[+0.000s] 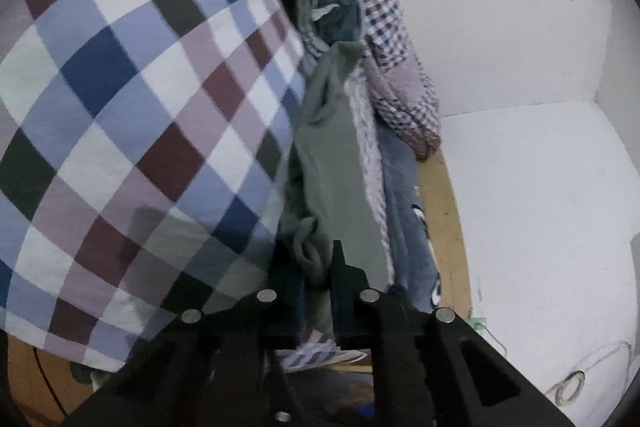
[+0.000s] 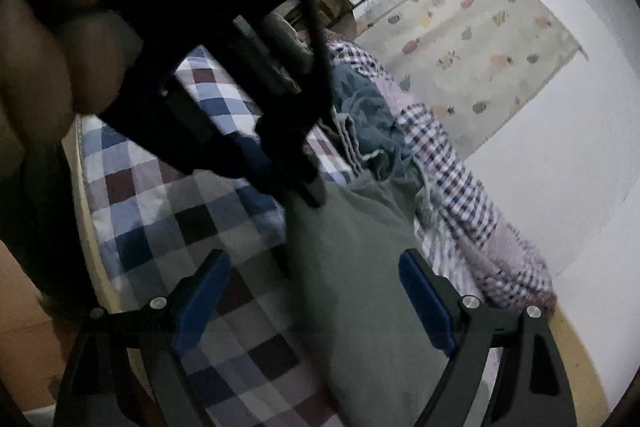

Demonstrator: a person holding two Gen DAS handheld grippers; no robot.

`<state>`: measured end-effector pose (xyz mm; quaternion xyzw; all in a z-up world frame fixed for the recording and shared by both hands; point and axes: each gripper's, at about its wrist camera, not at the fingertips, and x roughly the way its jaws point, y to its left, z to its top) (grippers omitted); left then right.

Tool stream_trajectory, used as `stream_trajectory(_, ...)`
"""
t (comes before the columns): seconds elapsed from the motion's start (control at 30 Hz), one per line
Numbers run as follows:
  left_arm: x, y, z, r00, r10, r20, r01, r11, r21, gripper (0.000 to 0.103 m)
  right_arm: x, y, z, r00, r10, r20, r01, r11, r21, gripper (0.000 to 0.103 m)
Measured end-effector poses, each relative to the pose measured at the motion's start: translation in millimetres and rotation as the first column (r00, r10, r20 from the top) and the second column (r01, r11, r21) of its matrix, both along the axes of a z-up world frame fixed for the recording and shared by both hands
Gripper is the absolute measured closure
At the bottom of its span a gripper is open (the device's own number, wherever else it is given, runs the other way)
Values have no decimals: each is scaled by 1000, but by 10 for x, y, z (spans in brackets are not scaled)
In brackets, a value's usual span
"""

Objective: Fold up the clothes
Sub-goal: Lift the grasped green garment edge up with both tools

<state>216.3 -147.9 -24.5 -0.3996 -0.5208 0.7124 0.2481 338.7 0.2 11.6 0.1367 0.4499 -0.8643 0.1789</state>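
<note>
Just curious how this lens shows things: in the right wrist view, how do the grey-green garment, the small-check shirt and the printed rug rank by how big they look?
1. Grey-green garment, though it lies nearest the camera.
2-3. Printed rug and small-check shirt look too alike to rank.

The bed [image 2: 86,219] is covered by a checked sheet [image 2: 168,211]; a grey-green garment [image 2: 360,267] and crumpled clothes [image 2: 372,131] are laid on it.

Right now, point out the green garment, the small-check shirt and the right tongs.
Green garment [image 2: 360,287]: right wrist view, flat middle.
Small-check shirt [image 2: 460,195]: right wrist view, draped sleeve.
Right tongs [image 2: 314,301]: right wrist view, between open tips.
</note>
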Motion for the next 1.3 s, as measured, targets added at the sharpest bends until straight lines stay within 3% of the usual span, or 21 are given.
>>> stream_trajectory(0.27, 101, -53, 118, 996, -39, -82, 43, 998, 49, 100, -112, -119, -20, 997, -48, -61, 49, 999, 13, 17)
stream_trajectory(0.3, 108, -56, 119, 996, -41, -82, 45, 998, 49, 100, -146, -121, -14, 996, -63, -62, 64, 998, 10, 28)
stream_trajectory(0.33, 112, -59, 117, 996, -42, -81, 46, 998, 50, 100, -183, -122, -10, 995, -79, -60, 80, 997, 7, 63)
stream_trajectory(0.37, 111, -60, 104, 996, -45, -75, 49, 997, 56, 100, -224, -119, -6, 994, -95, -50, 95, 995, 5, 84)
stream_trajectory(0.4, 123, -61, 94, 996, -46, -70, 50, 997, 56, 99, -270, -112, -3, 993, -110, -34, 111, 994, 6, 97)
stream_trajectory(0.5, 106, -45, 70, 997, -49, -57, 52, 996, 66, 90, -294, -100, 39, 993, -119, -14, 119, 993, -12, 96)
stream_trajectory(0.57, 95, -32, 57, 997, -50, -52, 54, 996, 77, 59, -292, -93, 72, 993, -119, -7, 119, 993, -27, 97)
stream_trajectory(0.63, 85, -20, 60, 997, -42, -59, 48, 994, 99, 44, -287, -85, 105, 993, -121, -7, 120, 992, -38, 97)
stream_trajectory(0.77, 33, 40, 89, 997, -37, -71, 45, 993, 108, 38, -246, -92, 114, 993, -117, -10, 117, 992, -41, 97)
stream_trajectory(1.1, -217, 179, 97, 996, -32, -84, 39, 996, 76, 39, -233, -34, 124, 994, -104, -24, 102, 994, -45, 97)
stream_trajectory(1.13, -222, 185, 104, 996, -34, -88, 41, 996, 76, 43, -225, -37, 118, 994, -102, -29, 101, 994, -42, 97)
stream_trajectory(1.2, -235, 201, 114, 995, -40, -87, 45, 997, 59, 60, -210, -42, 108, 994, -100, -37, 99, 994, -39, 97)
stream_trajectory(1.23, -245, 209, 112, 996, -43, -77, 46, 998, 37, 79, -205, -45, 102, 994, -101, -42, 99, 994, -37, 96)
stream_trajectory(1.27, -269, 214, 105, 997, -43, -69, 44, 999, 25, 88, -202, -47, 95, 994, -101, -49, 100, 994, -32, 96)
stream_trajectory(1.3, -273, 206, 114, 997, -40, -67, 42, 999, 23, 89, -195, -52, 80, 993, -101, -58, 100, 995, -23, 93)
